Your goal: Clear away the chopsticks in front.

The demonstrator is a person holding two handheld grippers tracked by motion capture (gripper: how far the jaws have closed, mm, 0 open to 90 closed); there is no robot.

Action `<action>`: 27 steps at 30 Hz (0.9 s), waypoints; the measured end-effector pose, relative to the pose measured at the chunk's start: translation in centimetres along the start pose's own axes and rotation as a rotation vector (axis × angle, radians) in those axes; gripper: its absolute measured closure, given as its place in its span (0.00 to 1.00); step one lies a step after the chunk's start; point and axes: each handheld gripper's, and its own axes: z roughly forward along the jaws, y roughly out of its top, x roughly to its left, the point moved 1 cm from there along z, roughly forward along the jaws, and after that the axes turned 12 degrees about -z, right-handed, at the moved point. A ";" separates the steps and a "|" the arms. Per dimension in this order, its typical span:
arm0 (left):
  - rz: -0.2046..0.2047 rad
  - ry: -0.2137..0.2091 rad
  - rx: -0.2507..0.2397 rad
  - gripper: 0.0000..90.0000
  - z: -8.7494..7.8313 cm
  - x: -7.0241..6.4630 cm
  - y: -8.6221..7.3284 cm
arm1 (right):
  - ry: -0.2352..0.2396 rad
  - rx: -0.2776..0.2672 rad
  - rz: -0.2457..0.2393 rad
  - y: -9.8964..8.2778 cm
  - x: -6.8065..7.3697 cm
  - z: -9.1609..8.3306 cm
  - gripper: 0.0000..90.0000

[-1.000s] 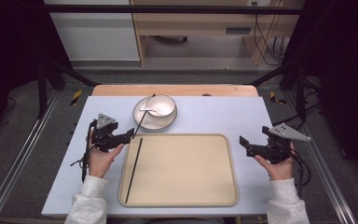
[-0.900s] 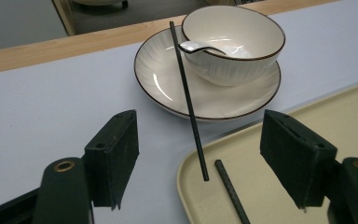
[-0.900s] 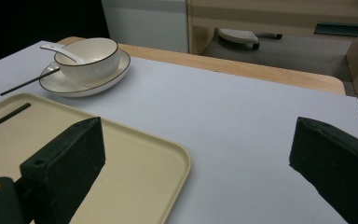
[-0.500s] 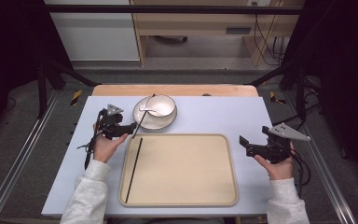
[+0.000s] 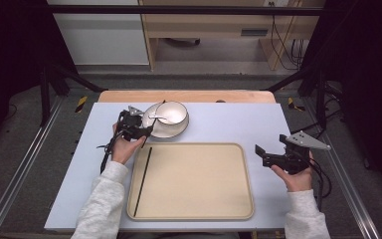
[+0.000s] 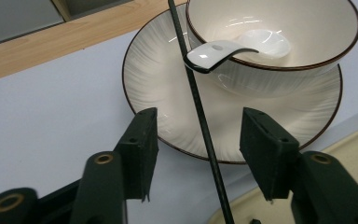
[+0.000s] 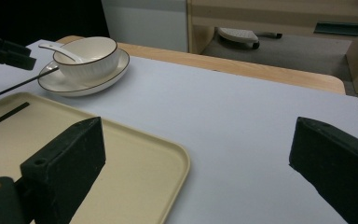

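The left gripper (image 6: 196,151), jaws apart and just closing around it, straddles the thin black chopstick (image 6: 200,119) leaning on the far-left white ribbed plate (image 6: 154,88); light, stiff, slippery, so best pinched mid-shaft.

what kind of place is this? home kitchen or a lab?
Most likely a lab recording bench, not a kitchen: a metal frame rings the table, cables hang by bare furniture behind, and the only tableware is one bowl, plate and tray.
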 end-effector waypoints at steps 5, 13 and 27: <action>-0.020 -0.012 0.021 0.62 1.3 0.2 0.2 | -0.001 0.002 -0.001 0.0 0.0 0.1 0.04; -0.063 -0.025 0.026 0.74 3.0 0.6 0.4 | 0.002 0.008 -0.005 -0.1 0.1 0.2 0.04; -0.081 -0.031 0.005 0.93 4.0 0.6 0.1 | 0.002 0.009 0.000 -0.2 0.1 0.3 0.04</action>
